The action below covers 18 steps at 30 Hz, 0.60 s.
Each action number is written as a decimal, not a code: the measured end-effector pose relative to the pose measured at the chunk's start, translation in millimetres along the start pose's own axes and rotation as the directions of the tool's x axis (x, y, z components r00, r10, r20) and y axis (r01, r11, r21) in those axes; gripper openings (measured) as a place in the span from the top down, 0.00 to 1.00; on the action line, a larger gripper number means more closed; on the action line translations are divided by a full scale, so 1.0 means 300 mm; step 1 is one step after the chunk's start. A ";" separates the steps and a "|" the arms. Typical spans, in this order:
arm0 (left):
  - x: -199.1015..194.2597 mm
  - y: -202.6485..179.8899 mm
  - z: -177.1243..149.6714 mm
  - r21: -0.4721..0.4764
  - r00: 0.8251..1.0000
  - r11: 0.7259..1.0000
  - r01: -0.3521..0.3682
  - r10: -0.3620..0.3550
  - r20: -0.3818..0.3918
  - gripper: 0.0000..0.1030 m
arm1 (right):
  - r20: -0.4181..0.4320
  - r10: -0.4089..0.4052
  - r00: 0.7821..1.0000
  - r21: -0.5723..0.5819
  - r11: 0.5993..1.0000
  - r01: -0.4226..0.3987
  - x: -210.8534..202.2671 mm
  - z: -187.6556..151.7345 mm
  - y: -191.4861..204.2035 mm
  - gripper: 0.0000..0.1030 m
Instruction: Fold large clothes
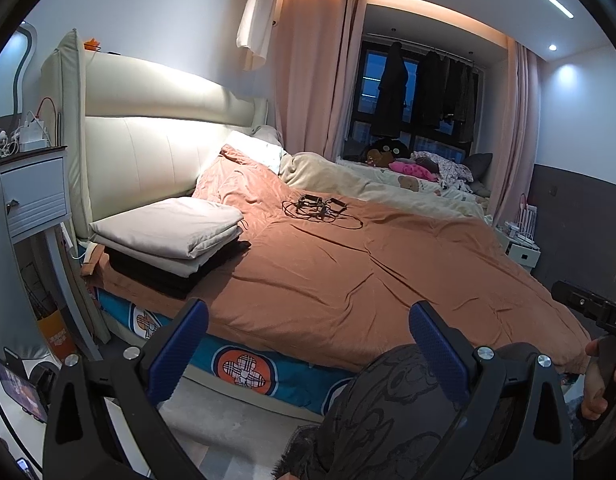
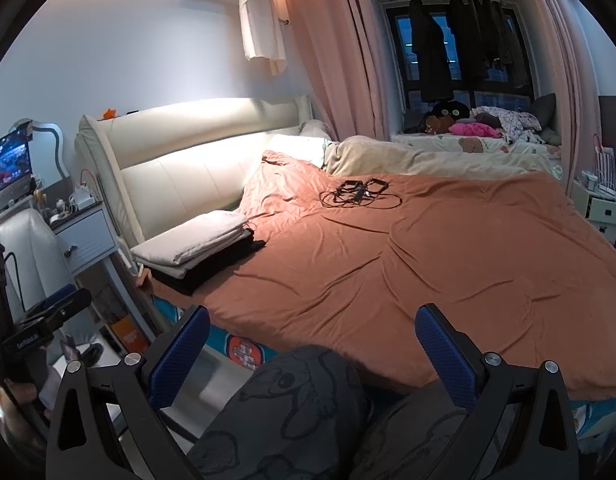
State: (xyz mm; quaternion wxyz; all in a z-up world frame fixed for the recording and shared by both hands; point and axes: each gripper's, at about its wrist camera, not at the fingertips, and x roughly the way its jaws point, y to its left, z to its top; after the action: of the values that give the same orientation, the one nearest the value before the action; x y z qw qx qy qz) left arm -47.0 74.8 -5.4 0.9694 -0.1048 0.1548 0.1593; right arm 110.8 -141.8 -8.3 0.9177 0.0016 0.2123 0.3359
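Note:
A stack of folded clothes lies on the near left corner of the bed: pale beige pieces (image 1: 170, 232) (image 2: 196, 240) on top of black ones (image 1: 176, 276) (image 2: 212, 268). The bed is covered by an orange sheet (image 1: 368, 264) (image 2: 428, 264). My left gripper (image 1: 308, 324) is open and empty, held off the bed's near edge above my grey patterned trouser leg (image 1: 388, 412). My right gripper (image 2: 313, 330) is open and empty, also over my knees (image 2: 296, 408). Each gripper's body shows at the edge of the other's view.
A tangle of black cables and small devices (image 1: 320, 208) (image 2: 358, 192) lies mid-bed. A beige blanket (image 1: 348, 178) and pillows sit at the far side. A white nightstand (image 1: 32, 196) stands left of the headboard (image 1: 148, 128). Dark clothes hang at the window (image 2: 460, 48).

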 end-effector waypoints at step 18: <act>-0.012 -0.027 0.000 -0.004 1.000 1.000 -0.007 0.007 0.005 0.00 | -0.011 -0.004 1.000 0.004 1.000 0.004 0.005 -0.009 0.010 0.00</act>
State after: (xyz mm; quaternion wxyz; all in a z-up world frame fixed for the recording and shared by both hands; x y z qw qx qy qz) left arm -47.4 66.2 -2.9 0.9690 -0.1059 0.1522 0.1631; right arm 109.0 -139.0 -10.8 0.9171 0.0011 0.2181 0.3336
